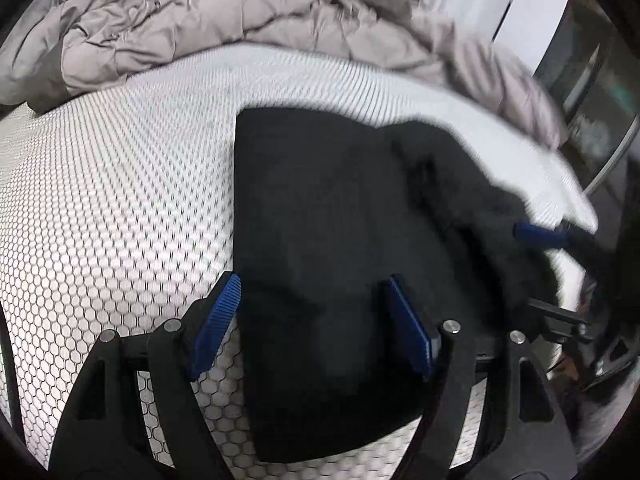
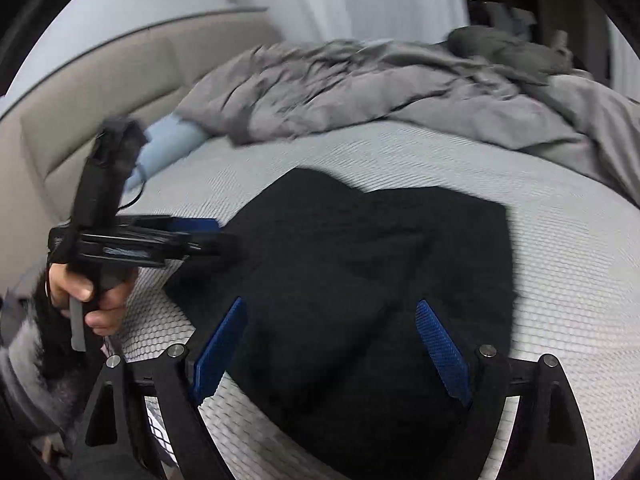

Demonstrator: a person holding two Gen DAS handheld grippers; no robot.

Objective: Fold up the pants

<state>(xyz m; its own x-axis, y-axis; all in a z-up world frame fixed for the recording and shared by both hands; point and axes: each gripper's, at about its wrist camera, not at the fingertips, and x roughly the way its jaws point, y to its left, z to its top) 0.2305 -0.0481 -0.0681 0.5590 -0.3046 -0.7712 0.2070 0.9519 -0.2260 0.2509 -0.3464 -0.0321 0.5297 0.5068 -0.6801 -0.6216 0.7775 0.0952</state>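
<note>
In the left wrist view, the left tongs [image 1: 314, 328] are being held spread, their blue ribbed pads [image 1: 218, 324] standing apart with nothing being pinched. The black pants [image 1: 340, 220] are being seen between and beyond the pads, lying flat on the bed's white honeycomb-patterned mattress [image 1: 112, 208]; whether the pads are touching the cloth cannot be told. A straight edge of the pants is being shown toward the left, while the right part is bunched and blurred. At the right edge of the mattress, a blue pad of the right tongs [image 1: 540, 236] is being shown just beside the bunched cloth.

In the right wrist view, the right tongs [image 2: 332, 348] are likewise being held wide apart over the near part of the pants [image 2: 360, 272], with no cloth gripped between the pads. The pants are lying partly folded in the middle of the mattress [image 2: 560, 280], near its front edge. At the left, the left tongs [image 2: 200, 236] are being carried by a hand [image 2: 92, 296] wrapped around a dark handle, their tips being held at the left edge of the pants.

Farther back, a crumpled grey duvet [image 2: 380, 88] is being seen heaped along the far edge of the bed, a pale blue pillow [image 2: 168, 144] is lying at the far left corner, and a beige padded headboard [image 2: 100, 92] is standing behind it.
</note>
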